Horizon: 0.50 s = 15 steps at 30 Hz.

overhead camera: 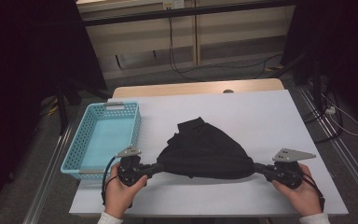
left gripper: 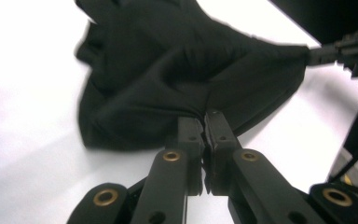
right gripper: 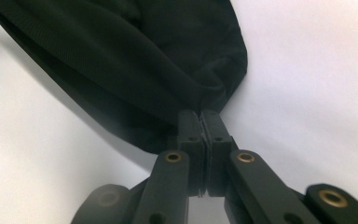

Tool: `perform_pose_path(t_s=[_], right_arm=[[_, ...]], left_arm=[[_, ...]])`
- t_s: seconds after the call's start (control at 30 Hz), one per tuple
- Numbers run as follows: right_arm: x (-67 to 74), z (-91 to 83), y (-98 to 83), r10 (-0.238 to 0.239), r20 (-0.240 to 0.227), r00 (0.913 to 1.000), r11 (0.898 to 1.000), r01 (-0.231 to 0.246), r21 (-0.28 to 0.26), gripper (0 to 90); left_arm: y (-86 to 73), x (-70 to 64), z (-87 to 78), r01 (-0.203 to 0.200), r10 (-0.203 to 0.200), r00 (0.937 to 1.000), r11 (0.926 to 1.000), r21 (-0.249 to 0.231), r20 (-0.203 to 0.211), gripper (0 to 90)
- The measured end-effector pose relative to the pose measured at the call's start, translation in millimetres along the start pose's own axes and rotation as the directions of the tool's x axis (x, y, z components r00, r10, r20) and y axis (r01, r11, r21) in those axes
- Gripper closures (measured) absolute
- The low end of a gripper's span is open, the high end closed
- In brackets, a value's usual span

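Note:
A black cloth [overhead camera: 204,150] lies bunched on the white table [overhead camera: 242,112], stretched between both grippers along its near edge. My left gripper [overhead camera: 159,165] is shut on the cloth's left corner [left gripper: 186,100], the fabric pinched between its black jaws. At the right, my right gripper [overhead camera: 256,166] is shut on the other corner [right gripper: 200,100]. The cloth's far part rises to a folded point toward the table's middle. In the left gripper view the right gripper [left gripper: 314,53] shows at the far end of the cloth.
A light blue perforated basket [overhead camera: 79,158] stands at the table's left edge, beside my left hand. White table surface stretches beyond and to the right of the cloth. Cables [overhead camera: 177,65] lie on the floor behind the table.

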State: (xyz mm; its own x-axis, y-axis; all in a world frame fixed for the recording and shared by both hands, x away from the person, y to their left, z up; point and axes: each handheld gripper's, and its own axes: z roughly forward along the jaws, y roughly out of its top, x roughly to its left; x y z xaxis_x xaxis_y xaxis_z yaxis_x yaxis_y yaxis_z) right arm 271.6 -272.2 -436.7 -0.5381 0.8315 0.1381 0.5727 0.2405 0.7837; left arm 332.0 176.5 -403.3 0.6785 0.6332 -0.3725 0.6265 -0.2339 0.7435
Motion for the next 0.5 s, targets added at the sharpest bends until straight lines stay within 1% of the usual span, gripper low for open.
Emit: perform_pose_path(t_s=[0.03, 0.1, 0.13, 0.17, 0.2, 0.23, 0.33, 0.4, 0.43, 0.47, 0.5], right_arm=[[-1.1, 3.1, 2.1, 0.007, 0.013, 0.9999, 1.0, -0.006, -0.008, 89.7], [-5.8, 11.3, 7.2, 0.04, 0.024, 0.9989, 0.999, -0.04, 0.002, 89.6], [-9.1, 15.4, 9.3, 0.072, 0.022, 0.9971, 0.997, -0.072, 0.0, 89.6], [-12.6, 19.3, 10.6, 0.102, 0.008, 0.9947, 0.995, -0.102, 0.006, 89.6], [-15.3, 22.2, 11.0, 0.117, 0.013, 0.9931, 0.993, -0.117, 0.011, 89.6], [-17.2, 24.5, 10.8, 0.121, 0.022, 0.9924, 0.993, -0.121, 0.006, 89.5], [-22.7, 29.6, 10.1, 0.135, 0.028, 0.9904, 0.991, -0.136, 0.013, 89.2], [-26.2, 34.0, 12.3, 0.131, 0.044, 0.9904, 0.991, -0.131, 0.011, 89.7], [-28.1, 36.7, 14.4, 0.139, 0.047, 0.9891, 0.99, -0.14, 0.007, 89.8], [-30.1, 38.7, 17.0, 0.143, 0.059, 0.9879, 0.99, -0.144, 0.005, 89.8], [-32.0, 40.5, 19.5, 0.155, 0.074, 0.9851, 0.988, -0.155, -0.004, 89.8]], left_arm=[[2.7, 1.0, 1.2, 0.003, -0.003, 1.0, 1.0, -0.002, -0.002, 87.2], [7.8, 4.7, 3.9, 0.014, -0.014, 0.9998, 0.9998, -0.011, -0.013, 87.1], [10.3, 6.7, 5.2, 0.015, -0.015, 0.9997, 0.9997, -0.017, -0.02, 87.2], [12.7, 8.4, 6.7, 0.022, -0.022, 0.9995, 0.9996, -0.019, -0.023, 87.2], [14.7, 10.4, 8.5, 0.031, -0.032, 0.9993, 0.9994, -0.017, -0.019, 87.2], [16.4, 11.6, 10.8, 0.039, -0.04, 0.999, 0.9991, -0.018, -0.022, 87.2], [21.1, 17.9, 18.9, 0.053, -0.053, 0.9981, 0.9985, -0.014, -0.031, 87.2], [27.1, 22.3, 23.7, 0.069, -0.07, 0.9969, 0.9975, -0.009, -0.036, 87.2], [30.7, 23.3, 25.3, 0.083, -0.084, 0.9956, 0.9964, -0.018, -0.042, 87.2], [34.3, 24.4, 26.7, 0.087, -0.088, 0.9951, 0.996, -0.022, -0.046, 87.2], [37.7, 24.8, 27.8, 0.091, -0.091, 0.9946, 0.9958, -0.014, -0.05, 87.2]])
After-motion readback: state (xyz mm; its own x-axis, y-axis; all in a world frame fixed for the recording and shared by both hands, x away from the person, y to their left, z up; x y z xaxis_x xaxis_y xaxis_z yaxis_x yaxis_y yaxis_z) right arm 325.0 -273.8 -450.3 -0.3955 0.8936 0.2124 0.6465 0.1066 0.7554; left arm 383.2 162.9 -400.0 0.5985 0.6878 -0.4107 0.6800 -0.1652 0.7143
